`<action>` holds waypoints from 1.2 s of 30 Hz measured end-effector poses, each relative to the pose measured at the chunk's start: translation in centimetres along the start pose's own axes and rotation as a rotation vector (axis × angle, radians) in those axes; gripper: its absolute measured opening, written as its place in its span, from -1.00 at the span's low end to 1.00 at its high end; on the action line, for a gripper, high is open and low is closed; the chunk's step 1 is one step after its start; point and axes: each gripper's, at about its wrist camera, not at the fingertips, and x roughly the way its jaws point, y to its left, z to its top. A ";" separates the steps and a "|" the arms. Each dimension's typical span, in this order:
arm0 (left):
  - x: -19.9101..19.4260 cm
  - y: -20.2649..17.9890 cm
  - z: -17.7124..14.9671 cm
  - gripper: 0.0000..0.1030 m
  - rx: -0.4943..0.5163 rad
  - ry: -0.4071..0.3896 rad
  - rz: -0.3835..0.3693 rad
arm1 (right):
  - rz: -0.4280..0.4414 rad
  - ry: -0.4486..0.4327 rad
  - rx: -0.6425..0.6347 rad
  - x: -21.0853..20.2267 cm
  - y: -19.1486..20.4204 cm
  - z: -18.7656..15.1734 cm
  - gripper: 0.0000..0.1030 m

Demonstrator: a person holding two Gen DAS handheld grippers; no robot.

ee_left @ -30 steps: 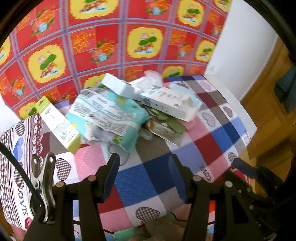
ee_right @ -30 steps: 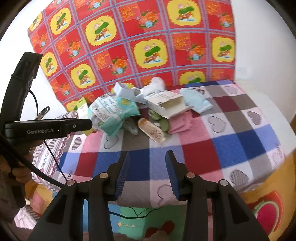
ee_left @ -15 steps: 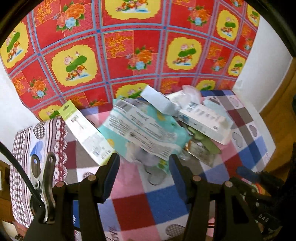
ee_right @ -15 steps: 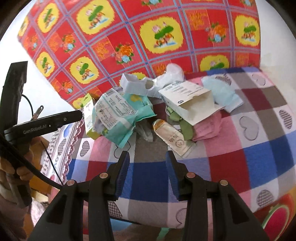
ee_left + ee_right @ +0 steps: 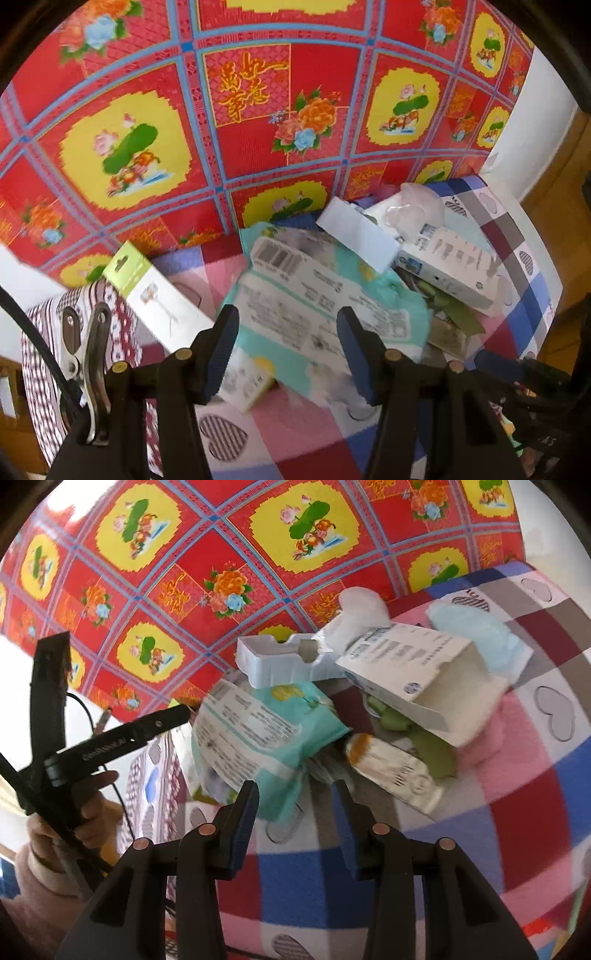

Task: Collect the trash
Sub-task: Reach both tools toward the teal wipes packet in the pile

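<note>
Mostly crumpled teal wipes packet [image 5: 325,295] with white printed label, torn white carton [image 5: 417,679], both jaws released, empty

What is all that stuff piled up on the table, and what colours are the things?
teal plastic wipes pack: one, teal and white, front left of pile
white cardboard box: one, open, right of pack
white moulded tray: one, behind pack
green-topped white carton: one, left edge
tan sachet: one, front of pile
pale blue cloth: one, far right
checked heart tablecloth: one, red, blue, pink
red floral sheet: one, behind table
left hand-held gripper: one, black, open
right hand-held gripper: one, black, open
</note>
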 end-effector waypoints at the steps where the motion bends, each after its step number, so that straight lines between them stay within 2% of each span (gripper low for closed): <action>1: 0.4 0.3 0.3 0.13 0.005 0.005 -0.005 | 0.002 -0.002 0.012 0.4 0.2 0.3 -0.18; 6: 2.8 1.4 1.3 0.13 0.026 0.054 -0.033 | 0.025 0.005 0.100 2.2 0.1 1.1 -0.08; 10: 4.2 2.0 1.7 0.13 0.037 0.082 -0.055 | 0.010 0.018 0.143 3.7 -0.2 1.3 -0.07; 15: 5.6 3.0 1.9 0.13 0.039 0.103 -0.069 | 0.004 0.032 0.144 5.4 0.1 1.4 -0.07; 25: 7.8 3.3 2.3 0.13 0.036 0.130 -0.173 | -0.039 0.043 0.142 7.6 0.6 1.6 -0.08; 34: 9.0 3.7 2.3 0.16 0.000 0.153 -0.199 | -0.070 0.022 0.115 8.4 1.3 1.7 -0.24; 36: 8.9 3.7 2.3 0.14 -0.001 0.147 -0.202 | -0.073 0.016 0.109 8.4 1.4 1.7 -0.33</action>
